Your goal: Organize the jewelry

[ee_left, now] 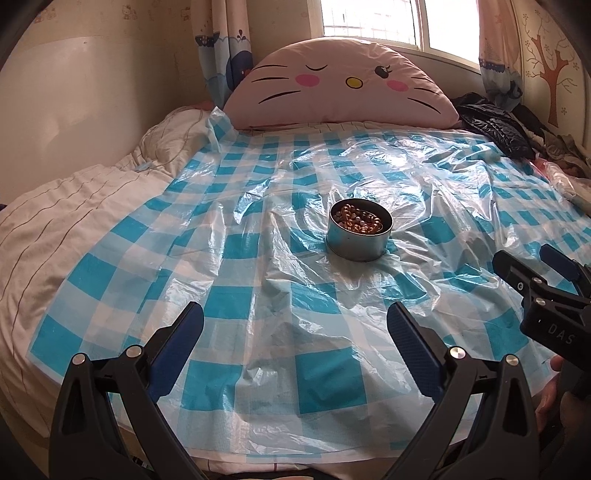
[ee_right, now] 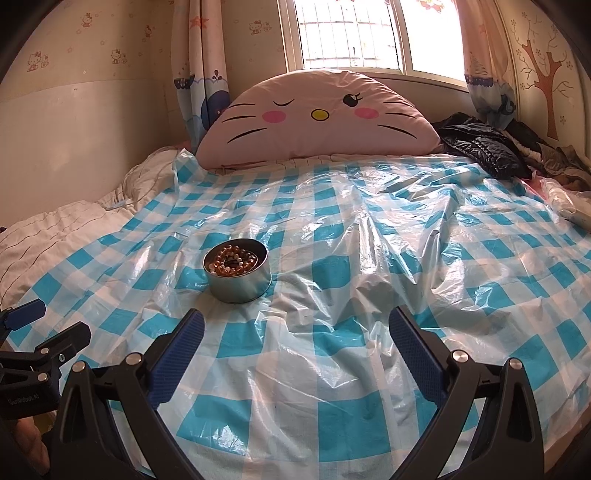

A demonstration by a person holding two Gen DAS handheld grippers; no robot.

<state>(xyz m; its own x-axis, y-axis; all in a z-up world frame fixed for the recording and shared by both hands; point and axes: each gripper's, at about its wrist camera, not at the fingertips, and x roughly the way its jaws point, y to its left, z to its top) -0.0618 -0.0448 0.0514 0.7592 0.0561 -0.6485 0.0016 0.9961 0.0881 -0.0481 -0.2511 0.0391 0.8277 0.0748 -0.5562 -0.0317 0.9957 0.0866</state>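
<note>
Mid-bed on the checked plastic sheet (ee_left: 258, 206) sits the round tin (ee_left: 359, 230) w/ bead bracelet (ee_right: 232, 260) coiled inside. Both left gripper (ee_left: 295, 328) & right gripper (ee_right: 297, 330) spread, empty. Approach from above, pinch beads, don't tip tin.

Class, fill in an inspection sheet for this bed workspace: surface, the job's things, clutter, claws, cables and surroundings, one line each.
Surface: blue-and-white checked plastic sheet, wrinkled, spread over the bed.
Job's things: round metal tin standing upright on the sheet, lid off, holding a beaded bracelet.
Clutter: black puffer jacket and other clothes heaped at the far right of the bed; rumpled white quilt at the left.
Claws: left claw open and empty; right claw open and empty; both short of the tin.
Cables: nothing seen.
Surroundings: pink cat-face cushion at the headboard, window and curtains behind.
</note>
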